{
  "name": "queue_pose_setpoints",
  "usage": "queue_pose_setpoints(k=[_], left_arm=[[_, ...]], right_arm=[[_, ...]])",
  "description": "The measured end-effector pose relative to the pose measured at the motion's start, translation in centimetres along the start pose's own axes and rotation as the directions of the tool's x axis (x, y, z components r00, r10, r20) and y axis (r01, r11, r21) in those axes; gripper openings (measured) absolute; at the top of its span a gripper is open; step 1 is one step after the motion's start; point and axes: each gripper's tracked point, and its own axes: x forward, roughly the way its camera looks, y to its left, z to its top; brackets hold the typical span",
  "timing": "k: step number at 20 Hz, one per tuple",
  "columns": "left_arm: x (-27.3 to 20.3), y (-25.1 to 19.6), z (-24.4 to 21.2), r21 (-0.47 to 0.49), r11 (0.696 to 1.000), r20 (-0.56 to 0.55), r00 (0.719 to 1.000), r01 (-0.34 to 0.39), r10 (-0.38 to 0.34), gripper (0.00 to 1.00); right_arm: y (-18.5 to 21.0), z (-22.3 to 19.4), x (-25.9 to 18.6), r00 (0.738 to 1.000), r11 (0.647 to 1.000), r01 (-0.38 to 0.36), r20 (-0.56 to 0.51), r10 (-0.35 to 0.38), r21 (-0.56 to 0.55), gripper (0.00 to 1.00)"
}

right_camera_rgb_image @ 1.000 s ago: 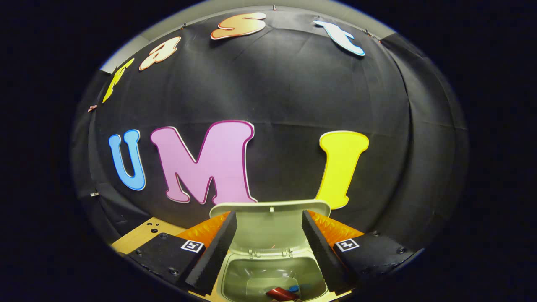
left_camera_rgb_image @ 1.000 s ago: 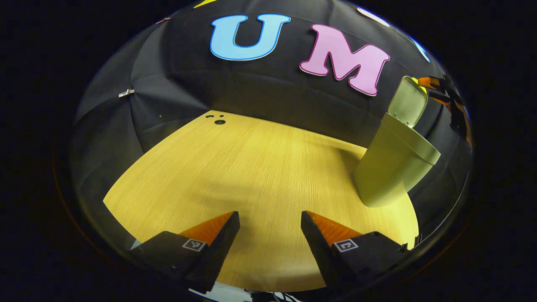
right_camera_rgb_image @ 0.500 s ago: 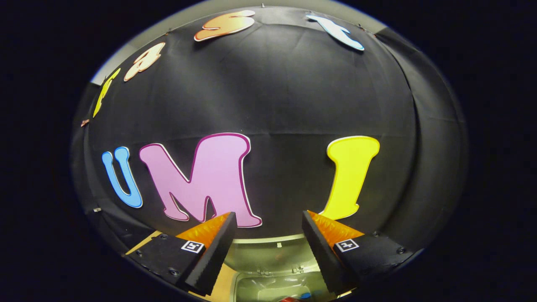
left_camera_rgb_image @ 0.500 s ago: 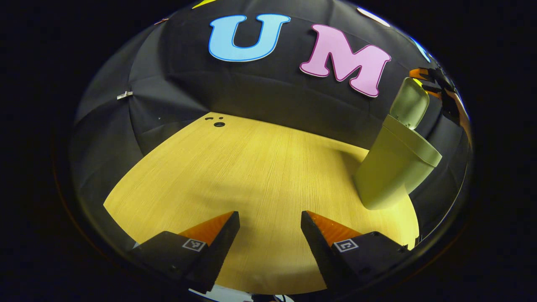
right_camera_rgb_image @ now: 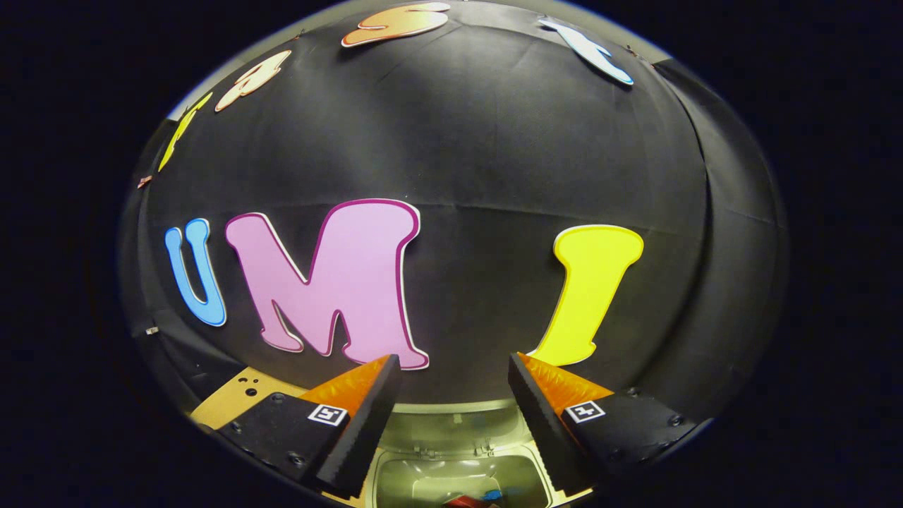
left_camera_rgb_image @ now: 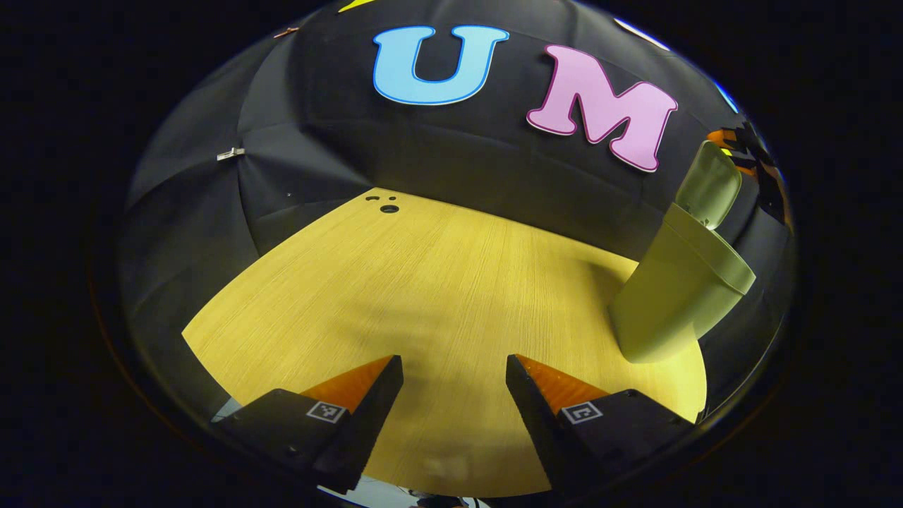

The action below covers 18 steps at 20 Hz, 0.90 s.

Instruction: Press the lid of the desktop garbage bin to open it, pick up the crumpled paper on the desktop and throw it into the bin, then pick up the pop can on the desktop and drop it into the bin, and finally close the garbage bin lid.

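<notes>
Risen and drawn back from the garbage bin (right_camera_rgb_image: 451,487) over the last second: right gripper (right_camera_rgb_image: 451,395), now well above the opening, with much less of the raised lid (right_camera_rgb_image: 451,423) between its fingers than a second ago. Spread wide and gripping nothing. Hovers high beyond the lid (left_camera_rgb_image: 707,185) at the far right of the left gripper view, where the right gripper (left_camera_rgb_image: 748,152) is partly cut off by the edge. Shifted only slightly: left gripper (left_camera_rgb_image: 455,395), also wide and empty, low over the wooden desktop (left_camera_rgb_image: 437,282) at its near edge.

Stands upright at the right side of the desktop, lid tipped up and back on its hinge: the bin (left_camera_rgb_image: 677,289). Down inside, at the very bottom of the right gripper view, a sliver of red that looks like the pop can (right_camera_rgb_image: 462,502); too little visible to place the crumpled paper. Judged from that, only closing the lid left.

Risks from here: pushing the lid from the front or side instead of from behind and above, which could shove or topple the light, narrow-footed bin rather than swing the lid down. Catching a finger under the lid edge. Stopping short of the latch, so that the lid springs back up.

No brand or readable label on the bin. Only small square black-and-white markers (right_camera_rgb_image: 328,414) on the gripper fingers, not text.
</notes>
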Motion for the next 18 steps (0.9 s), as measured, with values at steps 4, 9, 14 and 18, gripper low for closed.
queue_pose_setpoints(k=[4, 9, 14, 18], left_arm=[[-1.2, -1.2, -0.1, 0.035, 0.998, 0.015, 0.999, 0.048, -0.049, 0.95], [-3.6, -0.8, -1.0, 0.051, 0.996, 0.035, 0.997, 0.069, -0.071, 0.94], [-5.7, -0.2, -3.0, 0.05, 0.996, 0.026, 0.997, 0.07, -0.072, 0.94], [-7.1, 0.5, -4.7, 0.055, 0.996, 0.01, 0.998, 0.065, -0.065, 0.95]], right_arm=[[-0.3, -1.6, -2.8, 0.999, 1.0, -0.009, -0.053, 0.009, 0.002, 0.95], [-0.6, -5.4, -6.7, 0.996, 1.0, -0.017, -0.092, 0.017, 0.005, 0.95], [-0.5, -10.4, -9.1, 0.99, 1.0, -0.019, -0.143, 0.019, 0.005, 0.96], [-0.5, -14.2, -10.2, 0.985, 1.0, -0.017, -0.174, 0.019, 0.013, 0.96]])
